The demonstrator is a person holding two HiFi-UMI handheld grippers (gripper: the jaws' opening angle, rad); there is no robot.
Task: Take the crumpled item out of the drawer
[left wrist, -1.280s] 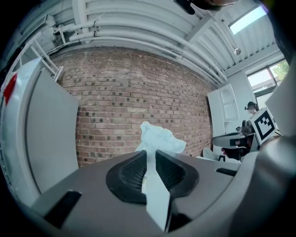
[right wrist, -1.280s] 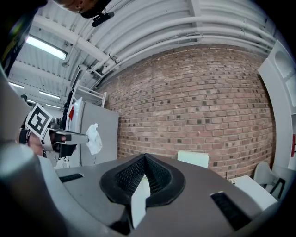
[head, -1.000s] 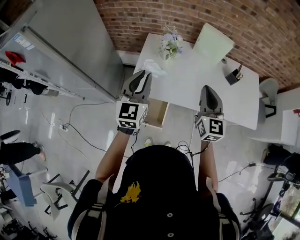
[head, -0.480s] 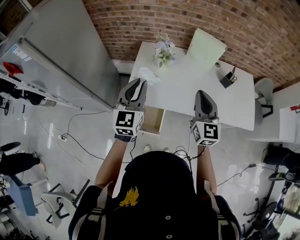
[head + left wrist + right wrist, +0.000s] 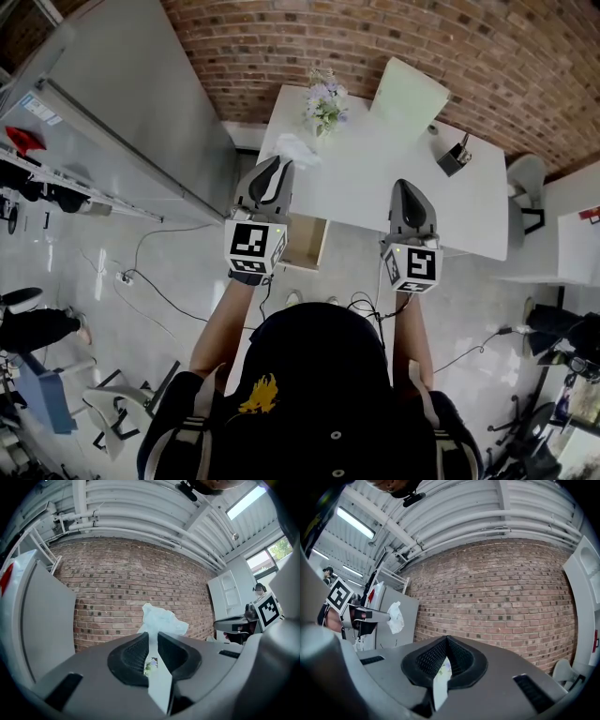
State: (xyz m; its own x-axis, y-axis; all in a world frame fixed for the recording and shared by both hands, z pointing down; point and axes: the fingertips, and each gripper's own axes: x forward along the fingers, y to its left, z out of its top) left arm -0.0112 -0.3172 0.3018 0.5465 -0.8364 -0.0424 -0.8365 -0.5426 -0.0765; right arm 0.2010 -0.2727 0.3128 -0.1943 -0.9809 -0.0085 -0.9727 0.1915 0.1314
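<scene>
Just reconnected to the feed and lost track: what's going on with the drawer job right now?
A person holds a gripper in each hand in front of a white table. The left gripper is shut on the crumpled white tissue and holds it up in the air, out of the open drawer under the table's edge. The right gripper is shut and empty, level beside the left one. The tissue is not yet set down anywhere.

Both arms out forward, level; left tongs (image 5: 279,164) pinched on crumpled item (image 5: 161,620); right tongs (image 5: 406,185) closed, empty.
</scene>
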